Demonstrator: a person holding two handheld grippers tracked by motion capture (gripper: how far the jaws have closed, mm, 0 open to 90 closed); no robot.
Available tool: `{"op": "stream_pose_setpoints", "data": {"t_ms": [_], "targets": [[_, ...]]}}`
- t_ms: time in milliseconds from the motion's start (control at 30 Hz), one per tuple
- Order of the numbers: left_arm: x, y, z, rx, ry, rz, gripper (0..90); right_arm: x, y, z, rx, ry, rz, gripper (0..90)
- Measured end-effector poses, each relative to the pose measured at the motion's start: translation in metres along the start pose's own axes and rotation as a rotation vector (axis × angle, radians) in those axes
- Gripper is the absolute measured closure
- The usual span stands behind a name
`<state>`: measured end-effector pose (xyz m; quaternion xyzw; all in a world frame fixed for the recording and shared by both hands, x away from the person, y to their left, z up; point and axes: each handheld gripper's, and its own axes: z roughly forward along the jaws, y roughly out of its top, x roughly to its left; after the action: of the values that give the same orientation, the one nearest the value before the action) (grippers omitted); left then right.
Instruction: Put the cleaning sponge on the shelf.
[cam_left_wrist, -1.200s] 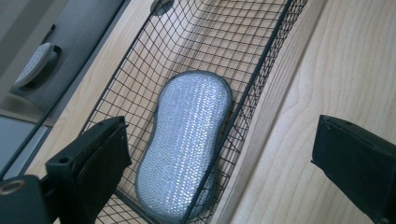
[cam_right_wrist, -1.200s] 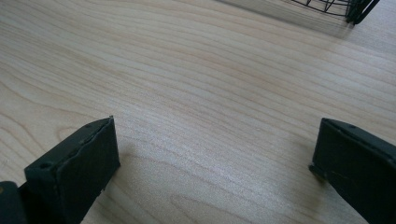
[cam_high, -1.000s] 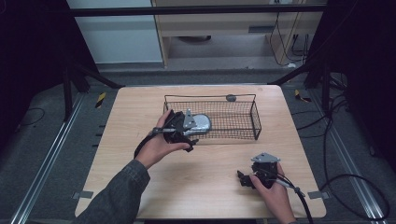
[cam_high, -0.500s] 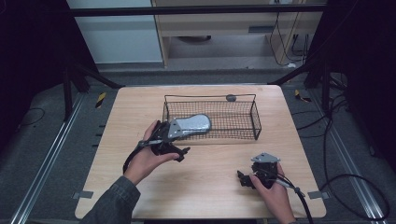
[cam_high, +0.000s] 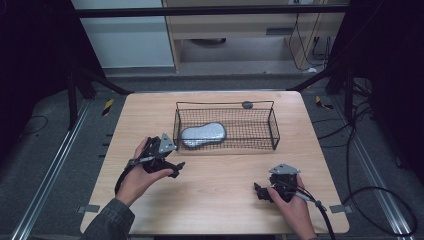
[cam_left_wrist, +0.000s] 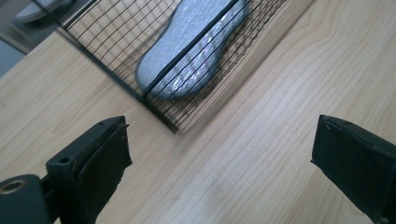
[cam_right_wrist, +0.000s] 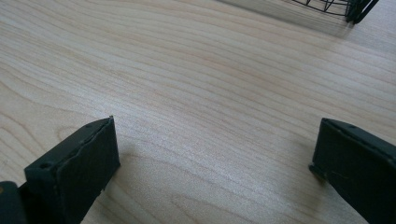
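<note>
Inspection of my 2 tools: my left gripper (cam_high: 172, 166) hovers just off the near left corner of the black wire-mesh basket (cam_high: 270, 131), jaws spread wide with nothing between them. My right gripper (cam_high: 260, 190) rests low on the light wooden table (cam_high: 220, 195), well apart from the basket, jaws likewise gaping and empty.

The silvery grey, elongated, sole-shaped pad (cam_left_wrist: 191, 44) lies flat inside the basket at its left end, close to the near wall.

Judgement on handling: it looks thin, light and probably pliable, with a glittery textured face that should offer fair friction. It appears unlikely to break. I would take it across the narrow waist, from above, since the mesh walls block a side approach. Its flatness against the basket floor may make getting a jaw beneath it awkward.
</note>
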<state>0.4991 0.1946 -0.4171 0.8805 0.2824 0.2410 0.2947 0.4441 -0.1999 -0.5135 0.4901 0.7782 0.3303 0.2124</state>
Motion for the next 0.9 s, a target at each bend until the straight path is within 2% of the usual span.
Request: {"op": "stream_pose_setpoints", "data": {"t_ms": [200,467,500,533,633,900], "targets": [[0.007,-0.015,0.003,0.016,0.003,-0.036,3.7,0.0,0.0,0.0,0.0,0.0,0.001,0.6],[0.015,-0.046,0.01,0.045,0.017,-0.092,4.1,0.0,0.0,0.0,0.0,-0.001,0.0,0.7],[0.015,-0.046,0.01,0.045,0.017,-0.092,4.3,0.0,0.0,0.0,0.0,-0.002,0.003,0.6],[0.017,-0.054,0.012,0.058,0.02,-0.11,4.3,0.0,0.0,0.0,-0.001,-0.002,0.004,0.6],[0.021,-0.064,0.014,0.067,0.022,-0.134,4.3,0.001,0.0,0.0,-0.001,-0.001,0.004,0.7],[0.035,-0.082,0.017,0.078,0.043,-0.189,4.3,0.001,0.0,0.0,-0.001,-0.001,0.004,0.6]]}}
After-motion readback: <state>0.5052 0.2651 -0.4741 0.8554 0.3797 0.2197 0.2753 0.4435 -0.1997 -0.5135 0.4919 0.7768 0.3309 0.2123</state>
